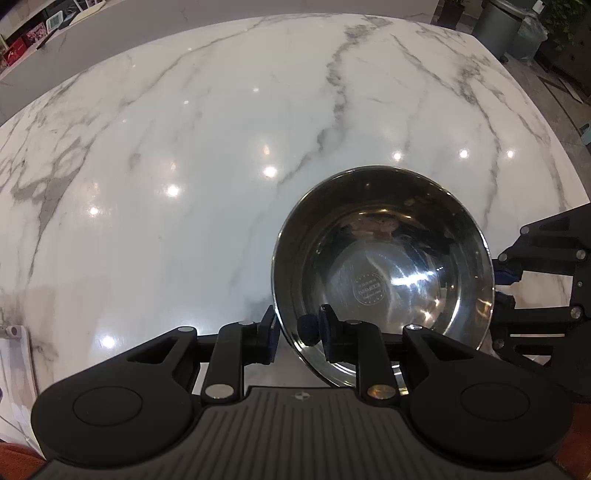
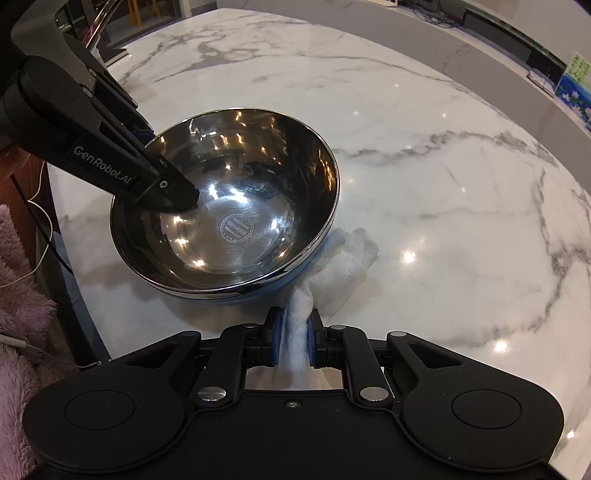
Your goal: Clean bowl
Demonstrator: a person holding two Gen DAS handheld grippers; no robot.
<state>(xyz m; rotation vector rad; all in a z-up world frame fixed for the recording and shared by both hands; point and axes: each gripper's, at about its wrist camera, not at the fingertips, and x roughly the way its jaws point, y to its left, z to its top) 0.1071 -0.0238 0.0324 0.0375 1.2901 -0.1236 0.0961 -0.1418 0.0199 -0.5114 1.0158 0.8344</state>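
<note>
The round stainless-steel bowl with a stamped circular mark in its base stands upright on your white, grey-veined marble table, close to the table's near edge. The glossy top throws back a scatter of ceiling lights. Beyond the table's far edge, in the left wrist view, you can make out a grey bin and green plants; in the right wrist view a grey counter curves round the far side, and a fluffy pink fabric sits off the table's left edge.

Your left gripper straddles the bowl's rim, one finger inside the bowl and one outside; the jaws stand slightly apart, and whether the pads press on the rim you cannot tell.

Your right gripper is clenched on a white terry cloth, which lies bunched on the table against the bowl's outer wall.
</note>
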